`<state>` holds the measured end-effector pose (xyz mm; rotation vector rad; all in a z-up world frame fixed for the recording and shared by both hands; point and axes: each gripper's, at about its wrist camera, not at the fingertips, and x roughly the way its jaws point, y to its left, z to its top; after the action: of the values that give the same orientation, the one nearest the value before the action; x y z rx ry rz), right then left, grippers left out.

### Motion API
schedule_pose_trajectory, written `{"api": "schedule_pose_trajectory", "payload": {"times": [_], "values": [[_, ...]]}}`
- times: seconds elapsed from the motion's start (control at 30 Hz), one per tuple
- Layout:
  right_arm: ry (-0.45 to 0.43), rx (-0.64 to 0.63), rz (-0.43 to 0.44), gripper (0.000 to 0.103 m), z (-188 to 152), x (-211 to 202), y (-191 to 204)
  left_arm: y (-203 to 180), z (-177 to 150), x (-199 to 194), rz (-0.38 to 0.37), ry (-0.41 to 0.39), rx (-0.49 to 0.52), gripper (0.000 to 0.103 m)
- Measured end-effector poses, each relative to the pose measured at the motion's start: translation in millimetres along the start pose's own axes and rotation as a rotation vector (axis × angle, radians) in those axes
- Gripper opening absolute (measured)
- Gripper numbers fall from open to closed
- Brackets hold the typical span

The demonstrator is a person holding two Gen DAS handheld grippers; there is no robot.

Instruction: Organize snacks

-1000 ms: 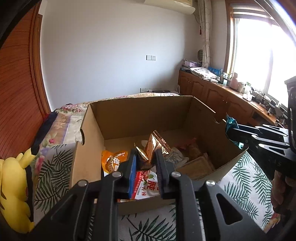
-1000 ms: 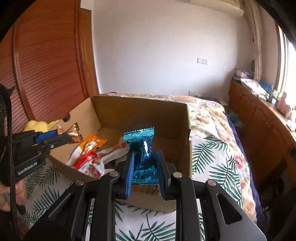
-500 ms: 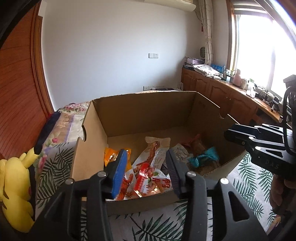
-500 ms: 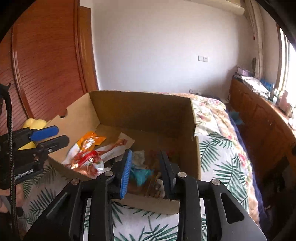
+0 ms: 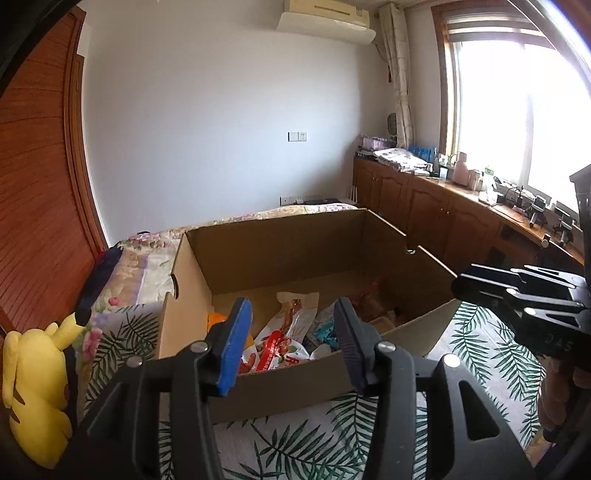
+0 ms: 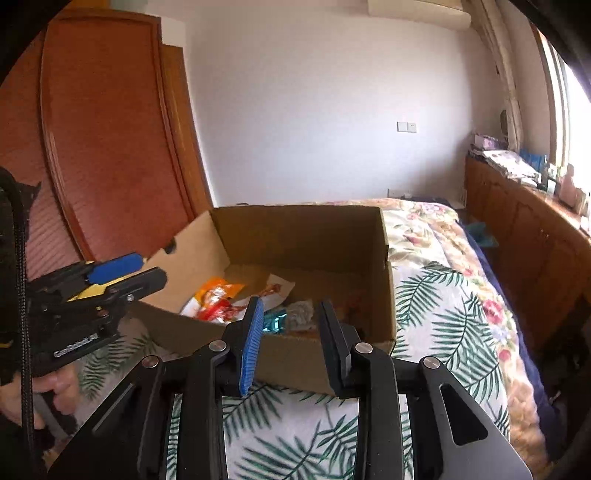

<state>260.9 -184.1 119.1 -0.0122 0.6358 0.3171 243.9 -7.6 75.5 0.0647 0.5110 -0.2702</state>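
Listing by view, left wrist first.

Left wrist view:
- One left tongs (image 5: pixel 291 343), jaws opening, parted, nothing between them; one pad blue, one dark. It hovers over the near wall of the box.
- One cardboard box (image 5: pixel 280 240), open-topped, standing on the bed (image 5: pixel 325 443) with its palm-leaf cover.
- Snacks inside the box, on its floor: one red-and-white packet (image 5: pixel 280 341) near the front wall, one orange packet (image 5: pixel 216 318) partly hidden by the blue pad, one teal packet (image 5: pixel 327 334), one long clear packet (image 5: pixel 295 310). Further wrappers at the right end are too dim to count.
- One right tongs (image 5: pixel 460 286) at the right edge, just beside the box's right corner and outside it; from this side its gap cannot be judged.
- One yellow plush toy (image 5: pixel 33 391) lying on the bed left of the box.
- One air conditioner (image 5: pixel 325 20) high on the wall; one run of wooden cabinets (image 5: pixel 424 206) under the window.

Right wrist view:
- Right tongs (image 6: pixel 291 339), jaws apart and empty, held over the near wall of the box (image 6: pixel 295 229).
- Orange packet (image 6: pixel 214 290), red-and-white packet (image 6: pixel 221 312) and teal packet (image 6: pixel 275 323) lying in the box.
- Left tongs (image 6: pixel 147 273) at the left, parted, one blue pad uppermost, gripped by one hand (image 6: pixel 48 391).
- One wooden wardrobe door (image 6: pixel 110 129) behind.
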Motion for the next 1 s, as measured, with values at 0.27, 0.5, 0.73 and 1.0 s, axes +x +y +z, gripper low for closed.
{"api": "schedule_pose_trajectory", "payload": {"times": [0.27,0.5,0.73,1.0], "values": [[-0.065,0.016,-0.005,0.029,-6,-36,6,-17,-10,-29,0.008,-0.033,0.044,0.047],[-0.078,0.013,-0.040,0.035,-23,-58,8,-25,-19,-56,0.020,-0.063,0.040,0.059],[-0.069,0.022,-0.074,0.066,-52,-73,7,-31,-41,-89,0.053,-0.104,0.035,0.075],[-0.089,-0.019,-0.114,0.094,-77,-98,23,-41,-74,-126,0.074,-0.111,0.010,0.093]]}}
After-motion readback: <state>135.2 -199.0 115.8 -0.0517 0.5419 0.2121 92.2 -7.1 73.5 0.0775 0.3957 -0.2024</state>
